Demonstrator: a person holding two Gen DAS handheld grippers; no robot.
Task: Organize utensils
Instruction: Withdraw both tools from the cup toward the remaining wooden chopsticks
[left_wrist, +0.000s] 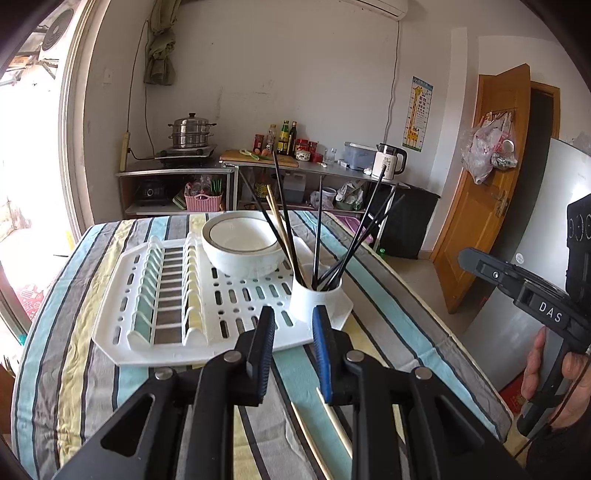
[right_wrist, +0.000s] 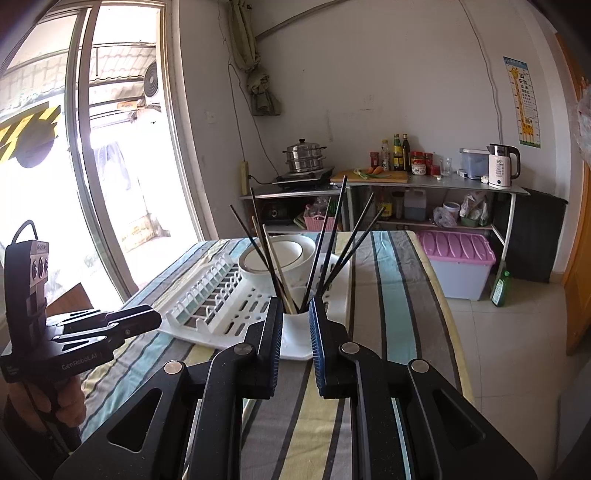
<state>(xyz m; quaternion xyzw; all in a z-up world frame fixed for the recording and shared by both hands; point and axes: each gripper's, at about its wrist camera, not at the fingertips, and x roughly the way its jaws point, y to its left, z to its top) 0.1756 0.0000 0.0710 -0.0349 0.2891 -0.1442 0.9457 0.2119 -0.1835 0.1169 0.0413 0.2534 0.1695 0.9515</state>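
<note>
A white utensil cup (left_wrist: 314, 302) stands at the near right corner of a white drying rack (left_wrist: 110, 332) and holds several black chopsticks (left_wrist: 317, 243) plus a couple of wooden ones. A white bowl (left_wrist: 240, 254) sits in the rack behind it. My left gripper (left_wrist: 293, 312) hovers just in front of the cup, open, with nothing between its fingers. Two wooden chopsticks (left_wrist: 334, 421) lie on the striped cloth beneath it. In the right wrist view my right gripper (right_wrist: 295, 302) is open and empty, facing the cup (right_wrist: 295, 325) and its chopsticks (right_wrist: 334, 236). The left gripper (right_wrist: 147, 317) shows at the left there.
The striped table's right edge (right_wrist: 439, 295) drops to a tiled floor with a pink-lidded bin (right_wrist: 458, 254) and a green bottle (right_wrist: 500, 284). A metal shelf with a kettle (right_wrist: 500, 166), bottles and a steamer pot lines the back wall. A hand (left_wrist: 535, 365) holds the right gripper beside a grey fridge (left_wrist: 554, 184).
</note>
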